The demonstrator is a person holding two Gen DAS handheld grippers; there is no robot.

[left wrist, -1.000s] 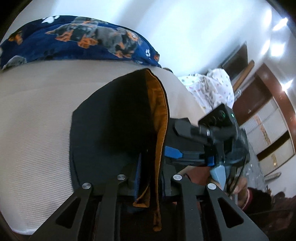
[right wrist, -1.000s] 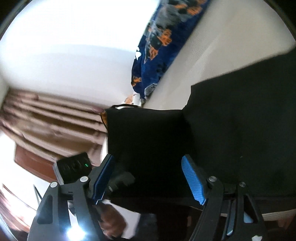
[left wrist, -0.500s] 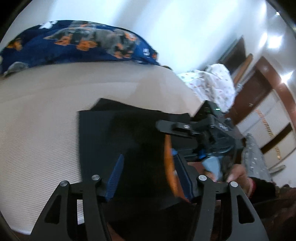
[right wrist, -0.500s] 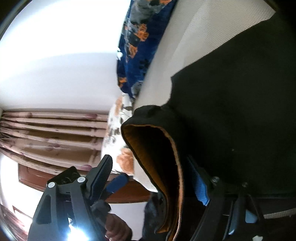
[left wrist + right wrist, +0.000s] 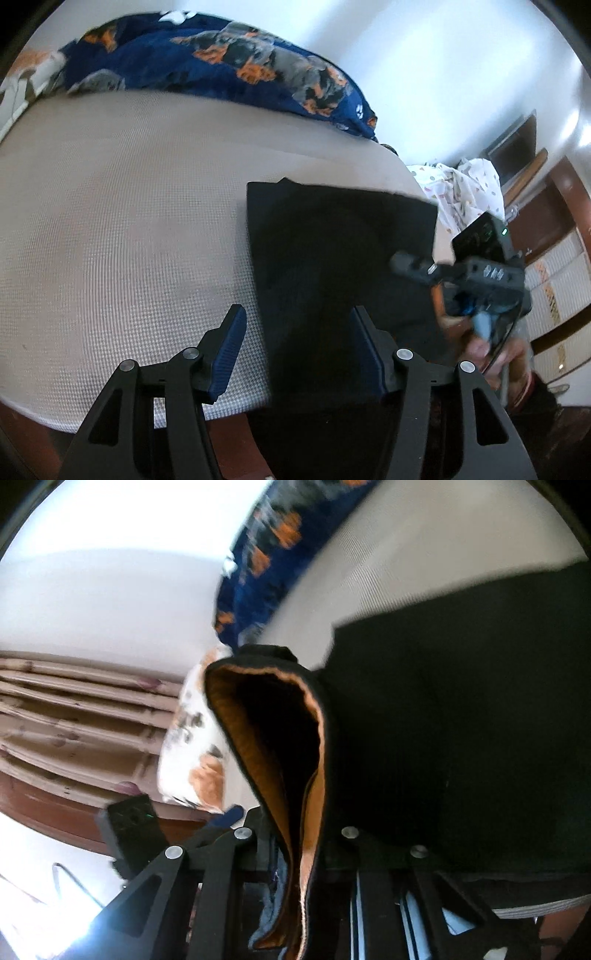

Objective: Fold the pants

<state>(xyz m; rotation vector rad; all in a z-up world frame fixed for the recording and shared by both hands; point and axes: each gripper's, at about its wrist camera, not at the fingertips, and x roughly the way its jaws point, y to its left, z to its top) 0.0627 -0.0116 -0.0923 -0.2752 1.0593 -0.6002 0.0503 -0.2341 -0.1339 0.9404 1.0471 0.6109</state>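
Black pants (image 5: 340, 266) lie folded on the beige bed (image 5: 122, 236), near its front edge, with a blue dog-print blanket (image 5: 221, 66) at the far side. The right tongs (image 5: 295, 853) are closing on the pants' edge, and the cloth with its orange lining (image 5: 266, 768) is pinched between them and stands up in a loop. The left tongs (image 5: 299, 350) are let go and half open, hanging over the near edge of the pants with nothing gripped. To do this fold well, the right tongs should hold tight and carry the edge straight over, while the left tongs hold the pile flat so it does not slide.
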